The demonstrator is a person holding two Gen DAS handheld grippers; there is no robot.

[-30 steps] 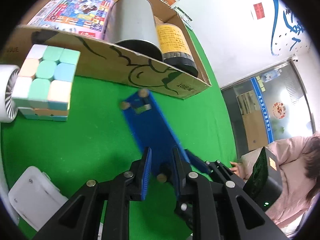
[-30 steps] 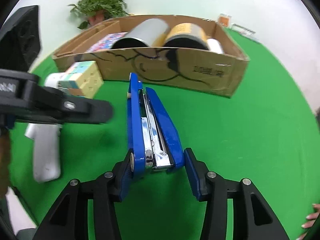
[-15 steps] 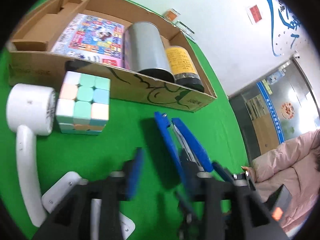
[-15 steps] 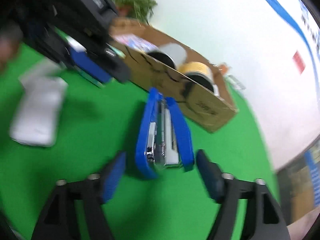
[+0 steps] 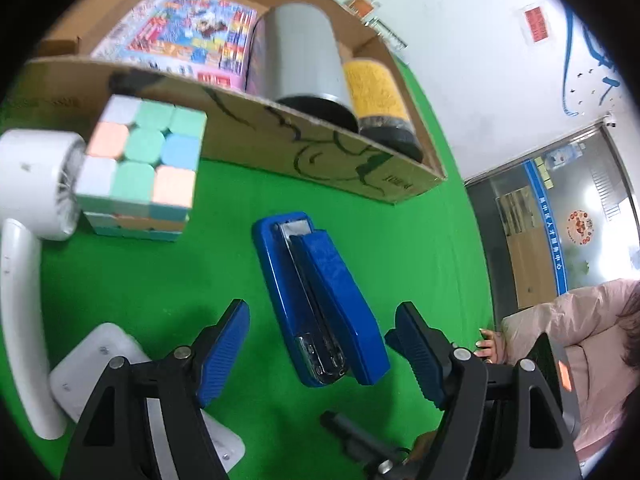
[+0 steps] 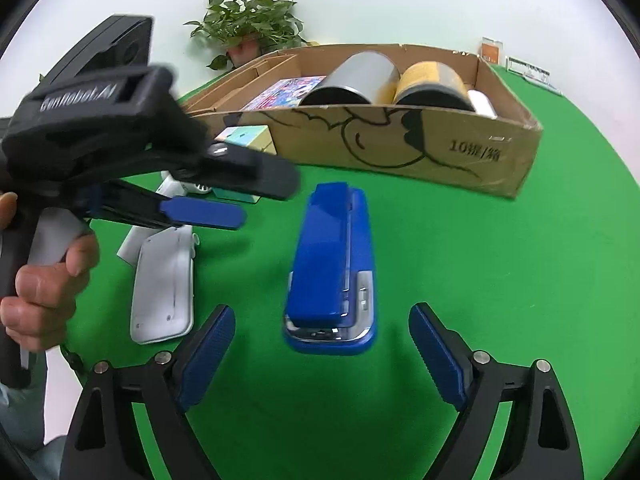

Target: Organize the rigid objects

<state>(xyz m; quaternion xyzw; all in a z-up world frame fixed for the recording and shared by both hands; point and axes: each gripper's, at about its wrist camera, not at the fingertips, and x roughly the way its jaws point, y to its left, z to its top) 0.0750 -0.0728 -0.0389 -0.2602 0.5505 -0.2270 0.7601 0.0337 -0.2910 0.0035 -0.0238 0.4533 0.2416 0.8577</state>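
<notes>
Stapler (image 5: 324, 304) lies flat on the green mat (image 5: 420, 248), in the gap ahead of both pairs of fingers and touching neither. Our left gripper (image 5: 318, 354) is spread wide with the stapler's rear end between the tips; the right gripper (image 6: 322, 350) is also spread wide, stapler at 12 o'clock just past the tips.

A second ago the right fingers bracketed the stapler closely as it stood on edge, and the left was pinched narrow near its base. Now both are opened and the stapler is down on its base.

The left view alone shows the cube (image 5: 140, 168) at 10 o'clock beside the white fan (image 5: 36, 188), plus the box (image 5: 320, 148) holding a grey can (image 5: 304, 60) and a yellow can (image 5: 376, 100). The right view alone shows the plant (image 6: 250, 26) behind the box at 11 o'clock, and the left gripper held in a hand (image 6: 44, 288) at 9 o'clock.
</notes>
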